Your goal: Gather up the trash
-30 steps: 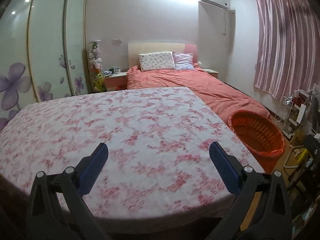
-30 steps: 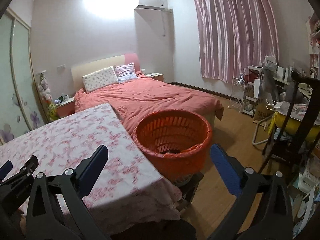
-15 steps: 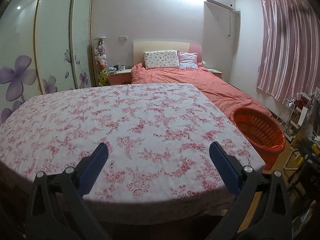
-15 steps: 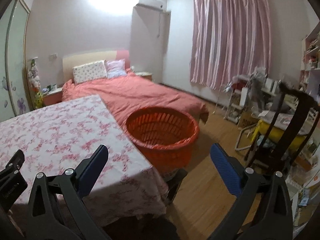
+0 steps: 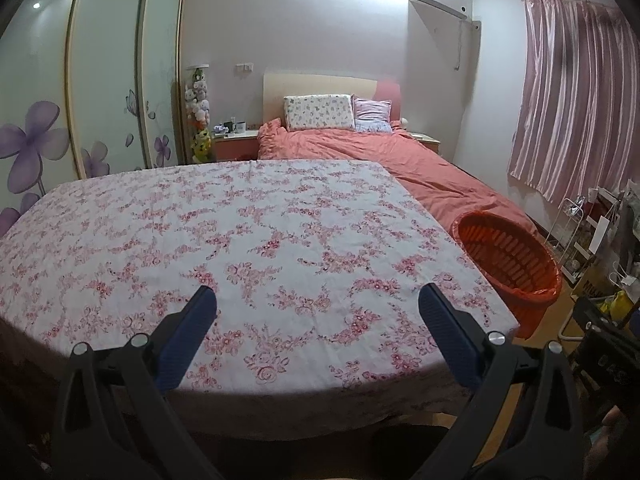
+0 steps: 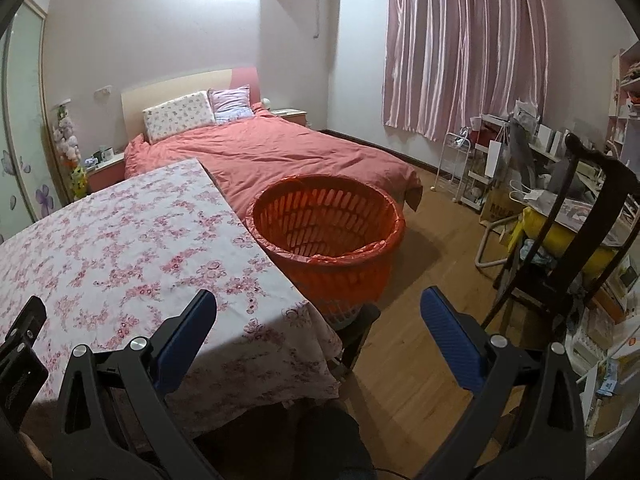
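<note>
Two grippers, left gripper (image 5: 318, 320) and right gripper (image 6: 318, 320), are spread wide and empty above the floral-clothed table (image 5: 256, 232); the orange basket (image 6: 326, 228) stands just beside its edge.

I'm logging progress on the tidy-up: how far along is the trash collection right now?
Done, apparently: no trash shows on the floral pink-and-white tablecloth. The basket's contents can't be seen from here. In hand: nothing; the left gripper and right gripper are both open and empty. Left: seemingly little on the table; the round orange slatted plastic basket stands beside its right edge.
</note>
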`<action>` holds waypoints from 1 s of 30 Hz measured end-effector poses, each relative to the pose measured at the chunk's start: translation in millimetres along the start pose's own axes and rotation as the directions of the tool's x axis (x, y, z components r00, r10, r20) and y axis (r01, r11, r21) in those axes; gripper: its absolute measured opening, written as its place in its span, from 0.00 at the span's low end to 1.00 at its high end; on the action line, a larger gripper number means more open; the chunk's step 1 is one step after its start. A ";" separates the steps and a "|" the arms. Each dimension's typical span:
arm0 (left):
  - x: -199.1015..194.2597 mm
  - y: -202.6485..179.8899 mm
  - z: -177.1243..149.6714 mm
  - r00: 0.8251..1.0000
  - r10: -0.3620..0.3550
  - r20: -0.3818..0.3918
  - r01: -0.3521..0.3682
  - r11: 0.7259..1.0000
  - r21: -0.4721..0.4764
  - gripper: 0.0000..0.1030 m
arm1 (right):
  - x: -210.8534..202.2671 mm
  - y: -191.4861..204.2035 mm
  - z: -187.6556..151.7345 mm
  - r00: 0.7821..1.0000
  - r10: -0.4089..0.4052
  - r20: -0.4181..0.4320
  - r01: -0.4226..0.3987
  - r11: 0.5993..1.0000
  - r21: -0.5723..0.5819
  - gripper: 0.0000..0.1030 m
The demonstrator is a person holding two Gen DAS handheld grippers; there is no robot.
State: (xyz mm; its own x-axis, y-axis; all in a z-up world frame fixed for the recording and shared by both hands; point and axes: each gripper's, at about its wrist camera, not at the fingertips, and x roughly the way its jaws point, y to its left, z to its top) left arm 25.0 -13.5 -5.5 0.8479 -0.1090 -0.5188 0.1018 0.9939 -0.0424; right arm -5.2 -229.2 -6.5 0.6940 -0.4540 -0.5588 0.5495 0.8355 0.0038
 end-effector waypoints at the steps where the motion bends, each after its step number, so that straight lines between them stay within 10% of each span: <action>1: -1.9 -1.0 0.6 1.000 -0.002 0.005 0.002 1.000 0.001 0.96 | -1.1 0.1 0.5 1.000 -0.003 0.001 0.003 1.000 0.001 0.98; 30: -23.8 -18.5 9.4 0.999 0.026 0.036 -0.027 0.999 0.041 0.96 | -8.9 -7.8 6.1 0.999 0.037 -0.025 -0.036 0.998 0.042 0.98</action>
State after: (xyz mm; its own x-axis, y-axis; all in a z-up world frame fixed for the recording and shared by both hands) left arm 7.8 -29.4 15.7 0.8684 -0.0837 -0.4888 0.1000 0.9950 0.0072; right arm -12.9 -233.5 3.6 0.7018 -0.4148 -0.5791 0.5435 0.8373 0.0590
